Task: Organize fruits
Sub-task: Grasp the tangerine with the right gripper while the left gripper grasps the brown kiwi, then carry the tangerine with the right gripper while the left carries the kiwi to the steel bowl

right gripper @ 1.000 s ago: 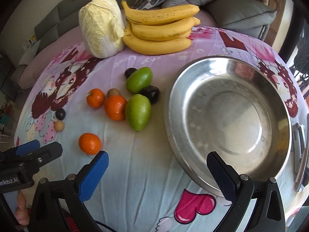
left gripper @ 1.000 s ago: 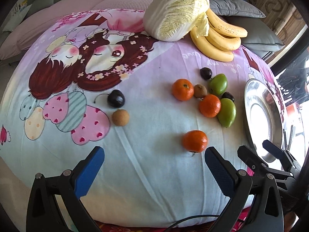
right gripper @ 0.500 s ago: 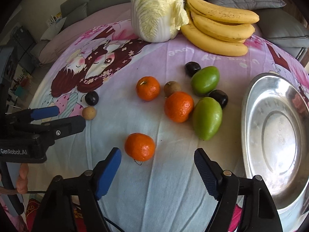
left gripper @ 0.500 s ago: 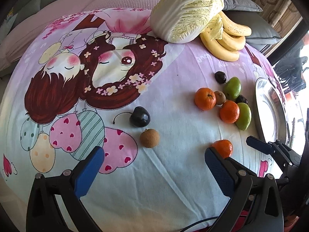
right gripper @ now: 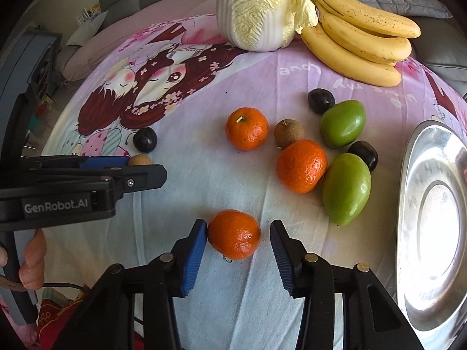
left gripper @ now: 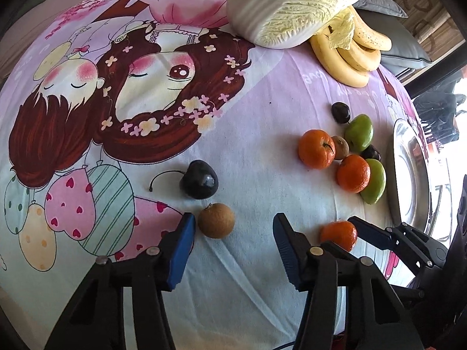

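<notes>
Both tongs closing on fruit

My left tongs (left gripper: 233, 233), spread a second ago, now narrow beside the longan (left gripper: 216, 220); my right tongs (right gripper: 238, 233) narrow around the tangerine (right gripper: 234, 234), neither pinched yet.

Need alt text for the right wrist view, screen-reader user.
The right gripper is closing around a lone tangerine on a cartoon-print cloth, left pad touching it, right pad still apart. Beyond lie more tangerines, two green fruits, dark plums, bananas and a napa cabbage; a steel plate sits at right, the left gripper at left.
</notes>
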A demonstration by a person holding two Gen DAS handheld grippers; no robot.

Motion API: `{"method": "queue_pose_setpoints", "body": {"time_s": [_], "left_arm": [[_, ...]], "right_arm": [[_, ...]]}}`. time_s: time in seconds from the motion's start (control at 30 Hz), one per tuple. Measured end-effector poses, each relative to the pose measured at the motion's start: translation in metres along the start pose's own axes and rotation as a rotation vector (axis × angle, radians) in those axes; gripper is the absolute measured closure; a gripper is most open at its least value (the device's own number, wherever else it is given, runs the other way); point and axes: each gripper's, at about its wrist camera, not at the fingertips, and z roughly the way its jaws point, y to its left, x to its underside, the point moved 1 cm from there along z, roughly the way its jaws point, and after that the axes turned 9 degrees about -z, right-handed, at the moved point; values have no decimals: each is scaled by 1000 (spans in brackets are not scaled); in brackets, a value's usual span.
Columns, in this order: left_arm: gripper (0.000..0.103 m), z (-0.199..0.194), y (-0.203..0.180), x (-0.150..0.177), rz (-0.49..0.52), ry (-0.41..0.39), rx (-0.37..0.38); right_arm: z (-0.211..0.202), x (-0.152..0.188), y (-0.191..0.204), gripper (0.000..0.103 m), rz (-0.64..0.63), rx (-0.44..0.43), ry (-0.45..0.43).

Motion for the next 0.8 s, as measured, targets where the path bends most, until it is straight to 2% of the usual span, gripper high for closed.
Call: {"method": "queue_pose_setpoints", "body": {"time_s": [0.13,0.27,0.53,0.8], "left_arm": [[61,2,-2,0,3,1,-13],[77,2,-1,-1,4,2,-17],[77,3,-10,1,5,-4,-14],[77,5,-25,-3,-22,2,-24]], "right_arm": [[1,0,-1,63,7,-8,8],[-1,1,-2,63,14,-11,3],[-13,-1,-4,63,26,-17,-25],[-22,-10,-11,63,52,-3,-16]]}}
